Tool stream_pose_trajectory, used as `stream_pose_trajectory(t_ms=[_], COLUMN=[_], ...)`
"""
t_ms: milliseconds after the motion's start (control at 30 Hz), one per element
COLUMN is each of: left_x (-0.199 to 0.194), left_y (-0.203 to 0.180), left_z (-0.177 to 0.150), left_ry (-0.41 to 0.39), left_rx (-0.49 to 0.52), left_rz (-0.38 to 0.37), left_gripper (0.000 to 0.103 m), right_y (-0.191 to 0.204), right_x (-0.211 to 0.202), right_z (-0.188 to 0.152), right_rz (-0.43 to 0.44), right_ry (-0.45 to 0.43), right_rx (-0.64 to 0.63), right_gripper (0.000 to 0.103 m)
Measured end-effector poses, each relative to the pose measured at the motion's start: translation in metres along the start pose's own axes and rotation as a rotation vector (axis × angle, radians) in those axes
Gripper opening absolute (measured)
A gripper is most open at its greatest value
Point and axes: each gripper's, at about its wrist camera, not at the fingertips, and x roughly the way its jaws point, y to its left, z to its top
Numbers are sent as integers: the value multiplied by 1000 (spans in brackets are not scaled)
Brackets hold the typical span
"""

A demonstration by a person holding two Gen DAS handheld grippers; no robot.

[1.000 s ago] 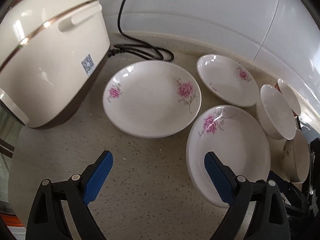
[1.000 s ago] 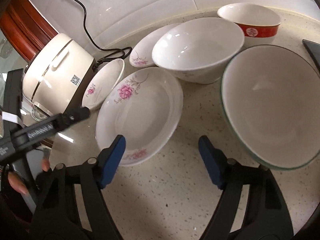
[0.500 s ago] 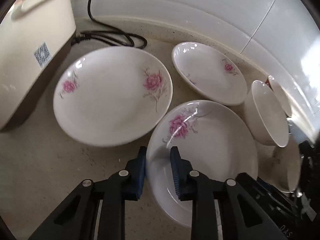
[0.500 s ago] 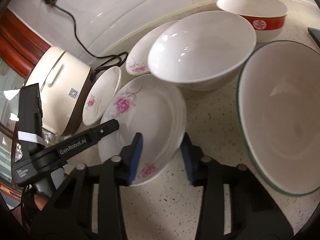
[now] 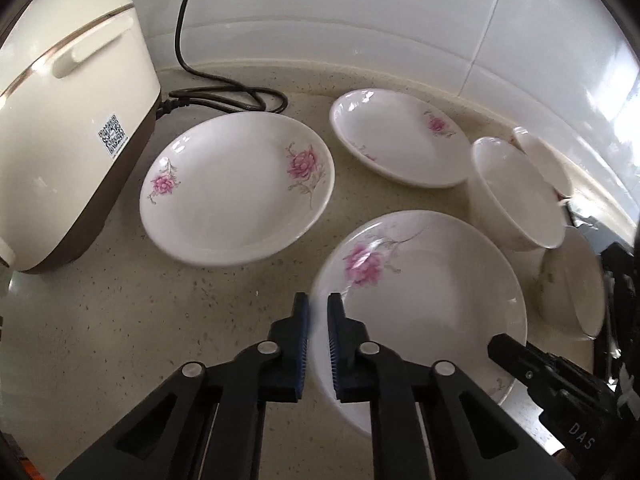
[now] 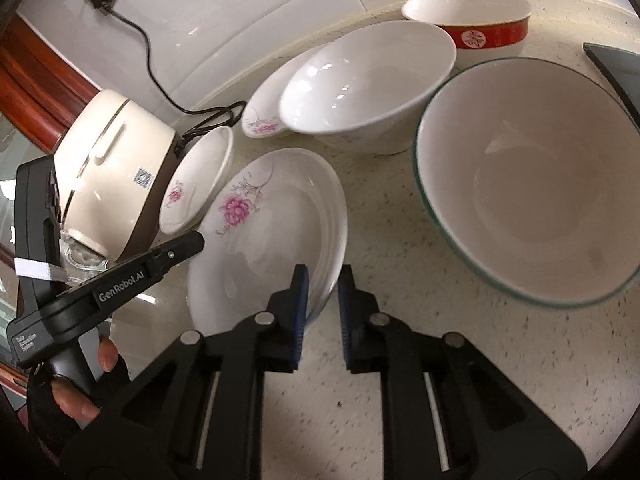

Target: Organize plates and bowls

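Note:
A white flowered plate, seemingly the top of a stack, sits nearest on the speckled counter. My left gripper is shut on its left rim. My right gripper is shut on its right rim. Two more flowered plates lie behind: one by the rice cooker, one by the wall. A white bowl, a red-banded bowl and a large green-rimmed bowl stand to the right.
A cream rice cooker stands at the left, its black cord coiled by the tiled wall. A dark flat object lies at the far right.
Both grippers went from wide open to shut on opposite rims of the near plate. The left wrist view has pulled back slightly since half a second ago.

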Motion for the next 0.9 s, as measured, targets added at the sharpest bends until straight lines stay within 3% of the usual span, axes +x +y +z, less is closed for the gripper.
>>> stream_pose_trajectory(t_ms=[67, 167, 300, 400, 467, 500, 533, 667, 800, 900], left_x=[-10, -19, -21, -18, -15, -14, -13, 0, 11, 10], left_y=[-12, -25, 0, 34, 53, 58, 60, 57, 35, 16], left_z=[-3, -10, -14, -16, -19, -20, -19, -20, -27, -29], left_ry=[-21, -29, -11, -1, 2, 2, 8, 45, 49, 23], left_rx=[44, 92, -25, -130, -189, -203, -206, -191, -93, -19], left_rz=[-17, -15, -22, 30, 37, 54, 56, 27, 10, -14], left_gripper=[1, 1, 3, 7, 23, 41, 49, 60, 60, 39], right_y=[10, 29, 24, 15, 16, 17, 21, 17, 18, 20], right_x=[-4, -5, -4, -5, -7, -8, -6, -7, -1, 10], right_z=[0, -3, -7, -8, -7, -7, -7, -7, -7, -7], right_rz=[28, -1, -37, -43, -45, -43, -44, -37, -75, -53], right_ry=[-4, -1, 17, 6, -8, -9, -7, 15, 29, 62], right_rx=[-38, -125, -107, -88, -102, -110, -114, -78, -92, -92], right_gripper=[18, 17, 16, 13, 13, 13, 13, 16, 18, 21])
